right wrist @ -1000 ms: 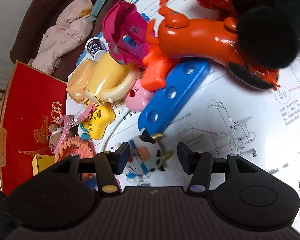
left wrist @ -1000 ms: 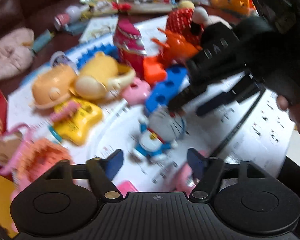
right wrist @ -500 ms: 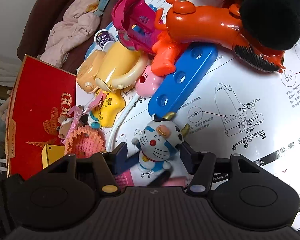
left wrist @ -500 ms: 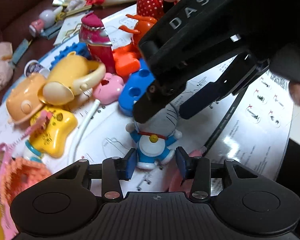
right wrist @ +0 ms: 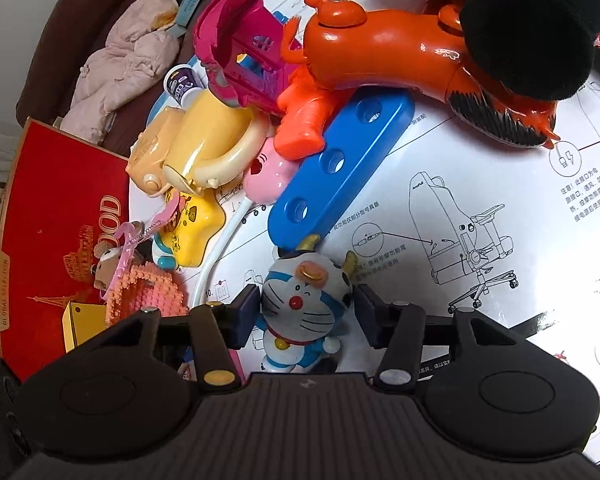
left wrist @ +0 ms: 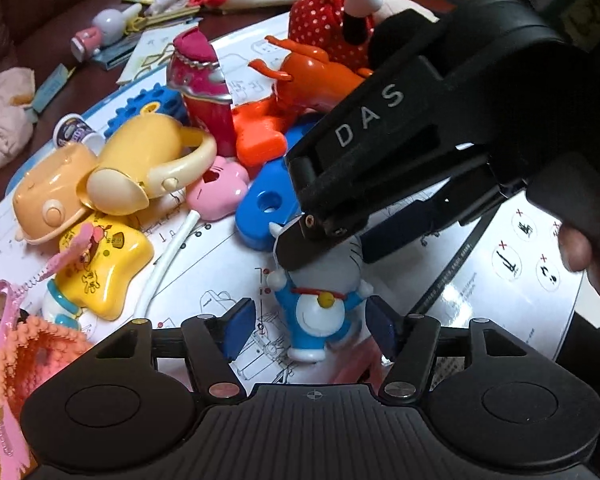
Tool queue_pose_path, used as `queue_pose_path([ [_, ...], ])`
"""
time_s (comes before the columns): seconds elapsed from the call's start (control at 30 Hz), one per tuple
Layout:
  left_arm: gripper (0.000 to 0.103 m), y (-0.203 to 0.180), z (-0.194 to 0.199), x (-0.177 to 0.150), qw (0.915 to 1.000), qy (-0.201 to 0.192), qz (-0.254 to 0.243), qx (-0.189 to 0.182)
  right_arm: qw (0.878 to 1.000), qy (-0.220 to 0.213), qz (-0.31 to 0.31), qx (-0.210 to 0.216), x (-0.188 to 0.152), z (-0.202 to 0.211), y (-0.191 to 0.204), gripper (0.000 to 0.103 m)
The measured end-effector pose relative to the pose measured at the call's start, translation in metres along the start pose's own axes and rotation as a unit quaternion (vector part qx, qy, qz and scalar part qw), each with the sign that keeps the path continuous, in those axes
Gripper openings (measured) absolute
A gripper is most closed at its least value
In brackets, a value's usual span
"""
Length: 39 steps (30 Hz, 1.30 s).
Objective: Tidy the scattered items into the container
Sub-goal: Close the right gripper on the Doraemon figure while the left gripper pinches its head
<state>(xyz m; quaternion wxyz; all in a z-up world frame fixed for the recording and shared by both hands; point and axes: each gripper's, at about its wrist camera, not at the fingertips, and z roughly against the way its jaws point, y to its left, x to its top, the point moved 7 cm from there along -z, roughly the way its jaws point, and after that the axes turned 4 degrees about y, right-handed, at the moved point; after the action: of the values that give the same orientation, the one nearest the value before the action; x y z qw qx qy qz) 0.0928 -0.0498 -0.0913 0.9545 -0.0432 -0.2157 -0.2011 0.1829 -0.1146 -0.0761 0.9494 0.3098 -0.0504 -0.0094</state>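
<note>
A blue and white cat figure [left wrist: 320, 304] with a cow-patterned hood [right wrist: 304, 300] stands upright on the white instruction sheet [right wrist: 480, 168]. My right gripper [right wrist: 306, 310] reaches down over it, its jaws closing, and both pads touch the sides of the head. In the left wrist view that right gripper [left wrist: 340, 240] is the black tool above the figure. My left gripper [left wrist: 310, 328] straddles the figure's body, its jaws opening, with a gap at each pad. A red box [right wrist: 60, 220] with gold print lies at the left.
Just behind the figure lie a blue bar with holes [right wrist: 340, 168], an orange toy [right wrist: 380, 52], a pink piece [left wrist: 218, 192], yellow cups [left wrist: 140, 168] and a yellow star toy [left wrist: 104, 256]. A pink knit pouch [left wrist: 32, 356] lies at the near left. A hand [left wrist: 580, 248] holds the right tool.
The figure lay tilted on the sheet and now stands upright with the right gripper on its head. The left gripper came in close, narrowed around the body, then widened again.
</note>
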Motion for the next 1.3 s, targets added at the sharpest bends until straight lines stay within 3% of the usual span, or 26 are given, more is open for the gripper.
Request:
queue_pose_path([
  [0.07,0.072,0.001,-0.004,0.0,0.9999,0.002,0.01,-0.01,1.0,-0.001,0.0,0.005,0.0,0.0,0.0,0.059],
  [0.1,0.049,0.001,-0.007,0.0,0.9998,0.004,0.014,-0.015,1.0,-0.001,-0.002,0.007,0.0,0.001,0.0,0.059],
  [0.13,0.043,0.0,-0.009,-0.002,0.9994,0.01,0.02,-0.027,1.0,-0.001,-0.003,0.009,0.0,0.001,0.0,0.06],
  [0.33,0.042,0.003,-0.006,-0.007,0.9986,0.005,0.036,-0.038,1.0,-0.001,-0.02,0.019,0.002,0.0,-0.006,0.061],
  [0.53,0.043,0.003,-0.006,-0.007,0.9985,0.007,0.038,-0.039,1.0,-0.004,0.0,0.011,0.001,0.001,0.002,0.062],
  [0.67,0.058,0.001,-0.007,-0.005,0.9989,0.008,0.035,-0.032,1.0,0.001,-0.001,0.009,0.001,-0.003,0.003,0.062],
  [0.83,0.059,-0.003,-0.008,-0.004,0.9993,0.005,0.029,-0.023,1.0,0.01,-0.008,0.01,-0.002,-0.008,0.005,0.067],
  [0.9,0.059,-0.003,-0.008,-0.004,0.9993,0.005,0.03,-0.023,0.999,0.016,-0.021,0.018,-0.004,-0.01,0.004,0.07],
  [0.97,0.057,-0.003,-0.008,-0.004,0.9993,0.005,0.03,-0.022,1.0,0.011,-0.011,0.015,-0.005,-0.01,0.006,0.066],
  [1.03,0.052,-0.003,-0.008,-0.005,0.9994,0.004,0.029,-0.021,1.0,0.005,0.0,0.011,-0.006,-0.009,0.008,0.065],
  [1.07,0.044,-0.002,-0.008,-0.005,0.9995,0.004,0.027,-0.018,1.0,0.0,0.007,0.008,-0.007,-0.008,0.009,0.065],
  [1.17,0.042,-0.002,-0.007,-0.005,0.9993,0.008,0.033,-0.017,1.0,-0.003,0.014,0.007,-0.008,-0.007,0.011,0.065],
  [1.23,0.042,-0.001,-0.006,-0.006,0.9992,0.01,0.036,-0.009,1.0,-0.004,0.011,0.005,-0.008,-0.005,0.01,0.056],
  [1.3,0.042,0.0,-0.005,-0.007,0.9992,0.011,0.037,-0.007,1.0,0.003,0.004,0.011,-0.008,-0.005,0.009,0.056],
])
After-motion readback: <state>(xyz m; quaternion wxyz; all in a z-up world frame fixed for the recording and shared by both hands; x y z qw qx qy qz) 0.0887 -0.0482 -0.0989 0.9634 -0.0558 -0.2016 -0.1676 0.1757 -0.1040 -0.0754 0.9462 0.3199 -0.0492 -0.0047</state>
